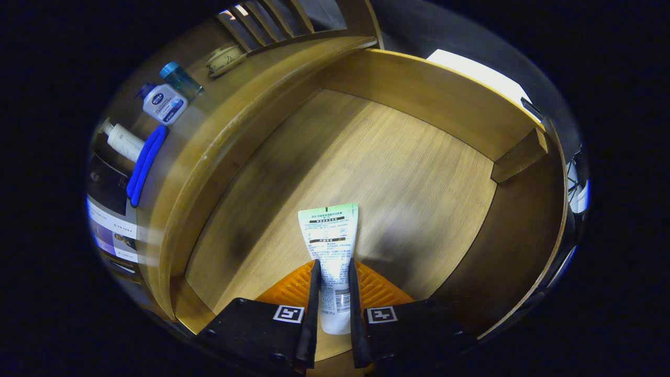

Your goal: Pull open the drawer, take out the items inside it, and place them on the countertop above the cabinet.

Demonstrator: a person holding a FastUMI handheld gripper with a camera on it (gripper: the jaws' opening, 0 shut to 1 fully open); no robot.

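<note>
On the bench (pixel 220 112) at the far left, a white pump bottle (pixel 123 140) is seen lying beside a blue cloth (pixel 145 163); just beyond them a white bottle with a dark cap (pixel 163 102) and a blue-capped container (pixel 180 78) are set, and farther along a small round dish (pixel 224 58) is placed; the open drawer (pixel 398 173) is seen below the bench edge, its wooden floor bare around a white tube (pixel 331 246); the tube is held between the jaws of the gripper (pixel 333 293), which are closed on its lower end, both fingers pressed against its sides; the drawer's right wall is seen beyond.
</note>
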